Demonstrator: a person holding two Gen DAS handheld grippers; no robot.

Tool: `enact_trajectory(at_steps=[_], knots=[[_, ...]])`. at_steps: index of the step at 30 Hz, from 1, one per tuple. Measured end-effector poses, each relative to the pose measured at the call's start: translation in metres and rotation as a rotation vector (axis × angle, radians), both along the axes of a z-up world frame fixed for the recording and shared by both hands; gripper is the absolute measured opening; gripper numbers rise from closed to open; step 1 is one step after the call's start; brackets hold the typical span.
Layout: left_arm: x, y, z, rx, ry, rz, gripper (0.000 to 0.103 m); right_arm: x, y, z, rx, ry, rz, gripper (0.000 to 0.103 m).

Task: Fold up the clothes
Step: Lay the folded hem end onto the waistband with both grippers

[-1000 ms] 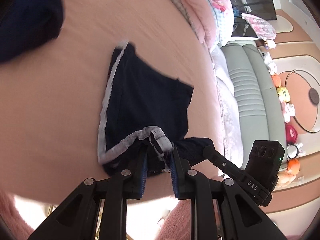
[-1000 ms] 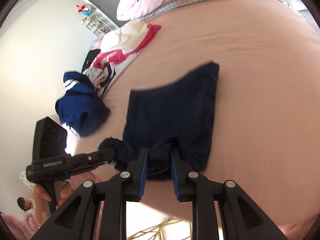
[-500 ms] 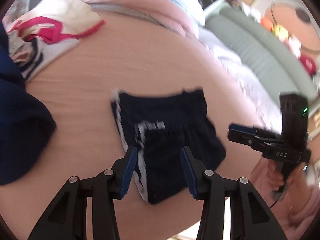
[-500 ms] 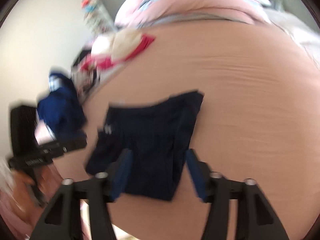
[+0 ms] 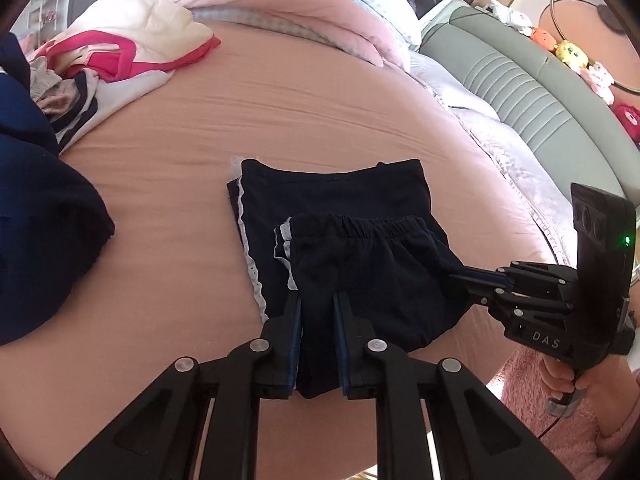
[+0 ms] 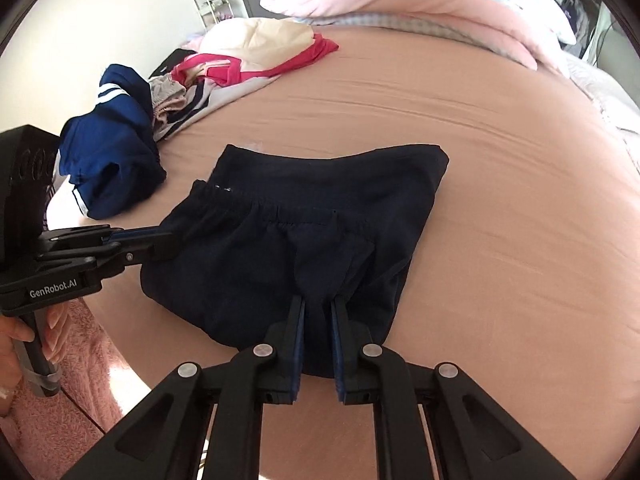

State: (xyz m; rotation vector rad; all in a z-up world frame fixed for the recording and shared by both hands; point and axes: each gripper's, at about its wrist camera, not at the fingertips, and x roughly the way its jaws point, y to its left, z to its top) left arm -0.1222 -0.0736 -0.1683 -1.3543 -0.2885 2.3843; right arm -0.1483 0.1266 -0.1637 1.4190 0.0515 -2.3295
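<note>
while the folded navy shorts lie on the bed, both grippers' closing jaws pinch their near edge.

The folded shorts lie on the bed, near its front edge. A heap of clothes sits behind them to the left, pillows at the far end.

Both grippers are matte black plastic linkages with silver round-head screws at the pivots and blue pads lining the fingers. The right gripper carries white "DAS" lettering and a green light on its camera block; the left gripper reads "GenRobot.AI". Fluffy pink sleeves sit below each grey-tipped handle.
</note>
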Motion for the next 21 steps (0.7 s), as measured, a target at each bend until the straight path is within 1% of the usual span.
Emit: enact_trajectory(at_steps=[2,3,4,5,7,9,10,12,13,14,16,21], knots=[[-0.016,0.015,-0.001,0.006,-0.007,0.016,0.014,-0.003,0.005,0.0,-0.017,-0.007,-0.019,0.011],[-0.017,0.014,0.0,0.001,0.0,0.019,0.014,-0.006,0.008,0.0,-0.031,-0.014,-0.034,0.011],[-0.019,0.013,0.001,-0.003,0.006,0.014,0.015,-0.009,0.013,0.0,-0.051,-0.019,-0.05,0.014],[-0.022,0.013,0.0,-0.008,0.01,0.008,0.016,-0.012,0.017,-0.001,-0.063,-0.021,-0.063,0.018],[-0.03,0.015,-0.005,-0.005,-0.01,-0.006,0.016,-0.019,0.015,-0.003,-0.066,-0.031,-0.048,0.022],[-0.035,0.015,-0.013,0.01,-0.039,-0.018,0.016,-0.025,0.009,-0.008,-0.06,-0.046,-0.013,0.022],[-0.034,0.016,-0.014,0.009,-0.037,-0.021,0.016,-0.026,0.004,-0.01,-0.049,-0.045,-0.009,0.022],[-0.033,0.018,-0.016,0.004,-0.03,-0.027,0.015,-0.028,-0.004,-0.014,-0.028,-0.042,0.0,0.016],[-0.032,0.018,-0.015,-0.005,-0.02,-0.028,0.012,-0.028,-0.007,-0.012,-0.019,-0.025,-0.002,0.01],[-0.031,0.018,-0.012,-0.011,-0.01,-0.028,0.009,-0.027,-0.009,-0.011,-0.01,-0.008,-0.004,0.009],[-0.031,0.015,-0.005,-0.004,0.008,-0.016,0.008,-0.025,-0.015,-0.008,0.008,0.027,-0.008,0.008],[-0.041,0.013,0.016,-0.012,0.074,-0.019,0.007,-0.031,-0.013,0.015,0.014,0.135,0.002,0.007]])
